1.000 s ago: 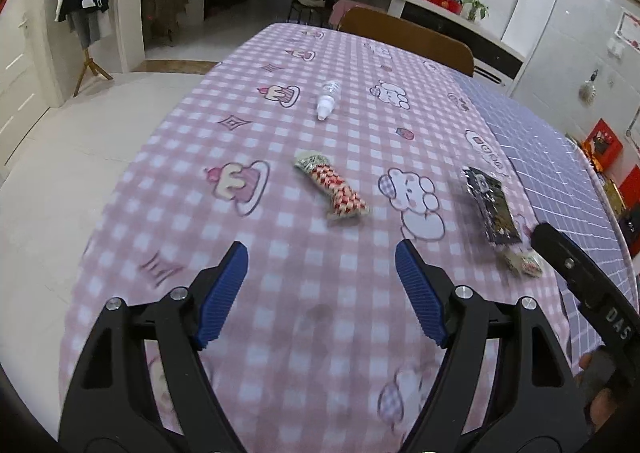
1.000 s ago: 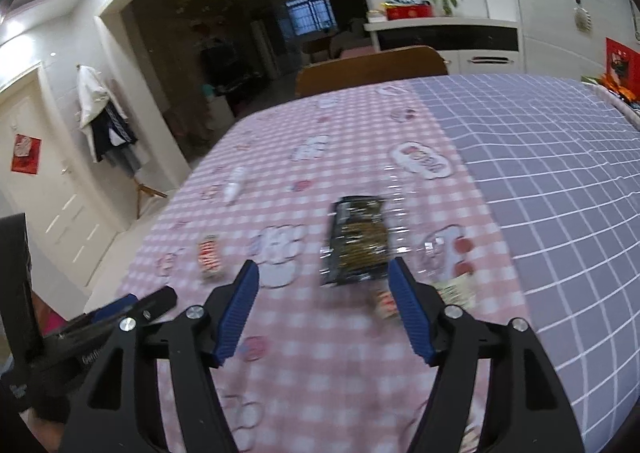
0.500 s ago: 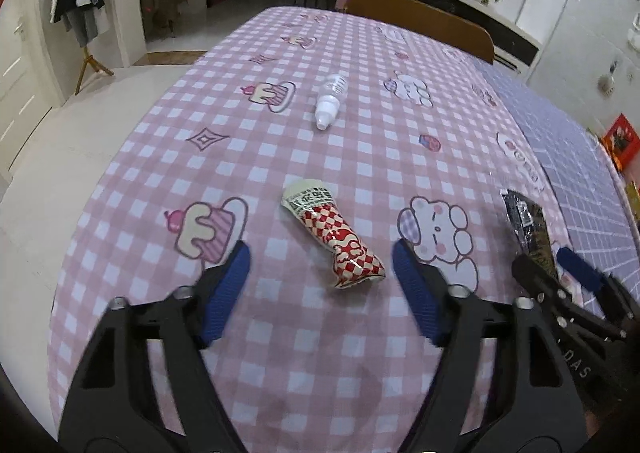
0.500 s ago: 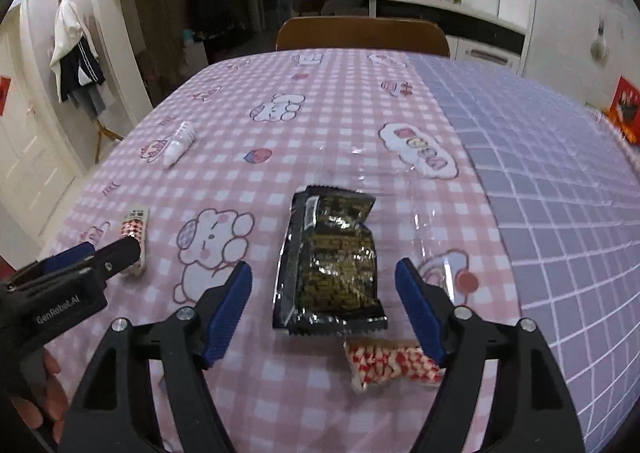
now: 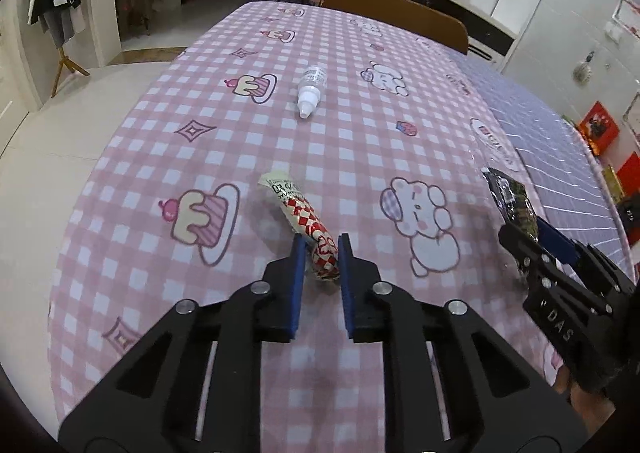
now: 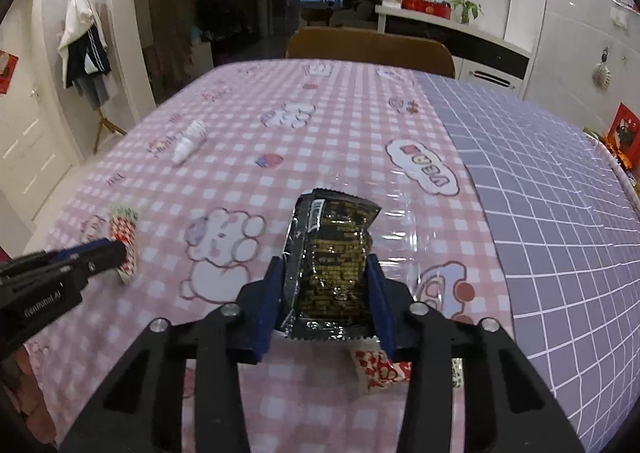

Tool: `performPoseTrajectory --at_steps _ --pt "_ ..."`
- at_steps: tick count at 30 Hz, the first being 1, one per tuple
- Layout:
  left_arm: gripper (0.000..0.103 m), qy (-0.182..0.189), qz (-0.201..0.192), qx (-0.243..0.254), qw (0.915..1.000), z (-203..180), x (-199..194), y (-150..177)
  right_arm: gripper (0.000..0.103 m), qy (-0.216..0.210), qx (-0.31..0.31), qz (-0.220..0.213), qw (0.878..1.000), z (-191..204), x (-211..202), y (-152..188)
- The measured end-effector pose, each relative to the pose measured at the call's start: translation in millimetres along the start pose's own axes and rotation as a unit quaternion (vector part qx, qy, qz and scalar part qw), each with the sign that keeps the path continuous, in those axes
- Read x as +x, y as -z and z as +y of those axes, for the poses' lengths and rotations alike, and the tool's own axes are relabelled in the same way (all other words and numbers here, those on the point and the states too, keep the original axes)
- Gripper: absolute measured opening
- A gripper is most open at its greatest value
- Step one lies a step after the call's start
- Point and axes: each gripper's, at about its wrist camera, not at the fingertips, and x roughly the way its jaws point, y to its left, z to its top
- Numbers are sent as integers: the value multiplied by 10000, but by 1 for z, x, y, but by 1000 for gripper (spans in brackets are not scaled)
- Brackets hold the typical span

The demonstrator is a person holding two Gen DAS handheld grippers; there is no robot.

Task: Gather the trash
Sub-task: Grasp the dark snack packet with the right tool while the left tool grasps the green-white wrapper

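In the left wrist view my left gripper (image 5: 320, 249) is shut on the near end of a red-and-white checked wrapper (image 5: 308, 221) that lies on the pink checked tablecloth. In the right wrist view my right gripper (image 6: 326, 273) is shut on the sides of a black snack bag (image 6: 332, 249), which buckles between the blue pads. A second red-and-white wrapper (image 6: 380, 371) lies under the right gripper. The right gripper also shows at the right edge of the left wrist view (image 5: 560, 273), with the black bag (image 5: 510, 199) in front of it.
A small white dropper bottle (image 5: 310, 87) lies further up the table; it also shows in the right wrist view (image 6: 190, 141). A wooden chair back (image 6: 370, 49) stands at the far table edge. The right half of the cloth is purple grid (image 6: 560, 193).
Both grippers have moved forward and down onto the table and closed: the left on the checked wrapper, the right on the black bag. Before, both were open above them.
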Motion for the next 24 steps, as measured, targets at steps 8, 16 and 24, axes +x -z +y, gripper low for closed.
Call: performPoseTrajectory --at_steps 8,16,24 --pt "6 114 -323 28 9994 17 -53 25 34 -495 -68 -386 9980 35 -46 -7" --pt "6 152 -650 -323 9972 60 -102 49 29 -1163 -360 -473 9914 98 -78 0" --pt "3 265 -857 -705 9935 98 -136 71 27 -1590 -569 -515 9843 144 -104 11"
